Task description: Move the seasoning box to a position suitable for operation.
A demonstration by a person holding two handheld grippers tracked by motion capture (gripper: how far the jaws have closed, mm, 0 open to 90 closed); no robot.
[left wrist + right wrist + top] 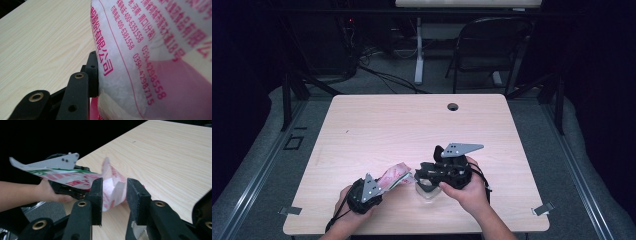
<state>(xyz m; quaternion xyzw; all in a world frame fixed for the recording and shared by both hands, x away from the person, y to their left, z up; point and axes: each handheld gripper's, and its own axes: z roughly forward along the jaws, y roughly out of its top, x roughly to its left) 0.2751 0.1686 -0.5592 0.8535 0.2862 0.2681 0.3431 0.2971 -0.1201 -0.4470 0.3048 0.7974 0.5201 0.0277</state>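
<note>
A white plastic bag (396, 175) printed in pink and red is held just above the table's front. My left gripper (383, 186) is shut on it. In the left gripper view one black finger (92, 72) presses the bag (140, 50), and the other is hidden behind it. My right gripper (417, 176) points left at the bag's free end. In the right gripper view that end (113, 186) sits between the parted jaws of the right gripper (115, 186), with no clear pinch. A small clear container (428, 194) stands under the right gripper.
The wooden table (412, 125) has a round cable hole (453, 106) near its far edge and metal clips at the front corners (291, 210) (543, 209). A folding chair (489, 45) and a desk leg (418, 55) stand beyond.
</note>
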